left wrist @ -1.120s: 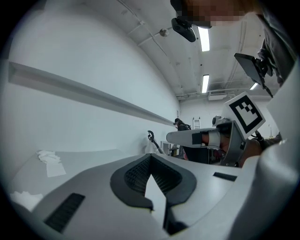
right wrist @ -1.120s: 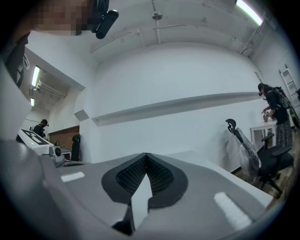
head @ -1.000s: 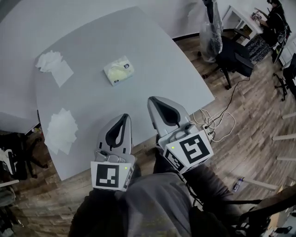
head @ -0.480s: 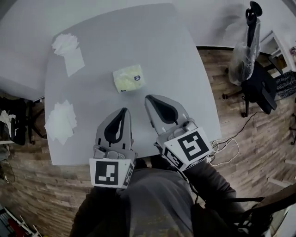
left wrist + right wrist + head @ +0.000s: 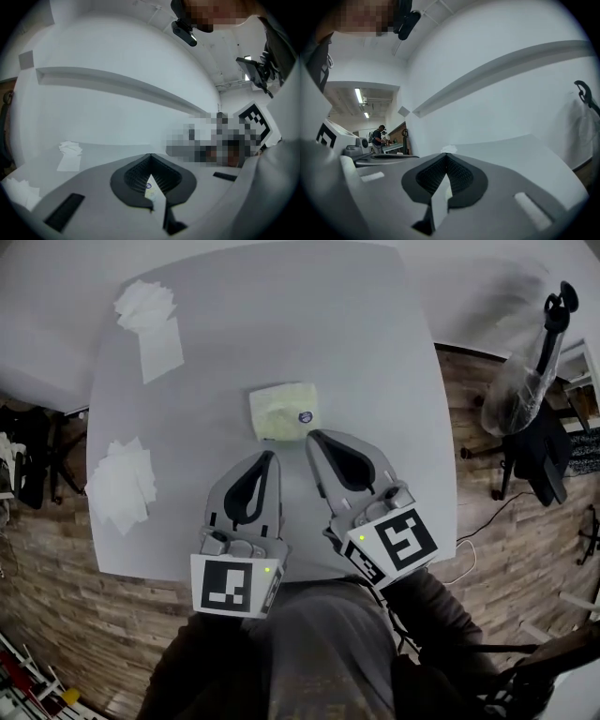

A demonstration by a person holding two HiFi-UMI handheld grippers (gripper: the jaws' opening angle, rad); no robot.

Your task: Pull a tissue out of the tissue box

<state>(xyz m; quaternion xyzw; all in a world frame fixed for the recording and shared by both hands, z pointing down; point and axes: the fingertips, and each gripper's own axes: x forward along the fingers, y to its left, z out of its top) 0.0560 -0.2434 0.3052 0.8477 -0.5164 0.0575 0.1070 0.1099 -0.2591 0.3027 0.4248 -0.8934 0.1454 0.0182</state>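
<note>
Both my left gripper point(image 5: 266, 457) and right gripper point(image 5: 315, 437) have fingers point(image 5: 225, 502) closed, empty, hovering just below the tissue box point(image 5: 283, 411) at frame centre on the surface point(image 5: 375, 352); I judge this staging for the pull.

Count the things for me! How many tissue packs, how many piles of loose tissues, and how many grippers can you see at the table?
Tissue pack: 1
Piles of loose tissues, one at the far left corner and one at the near left edge: 2
Grippers, the left gripper and the right gripper: 2
Total: 5
</note>
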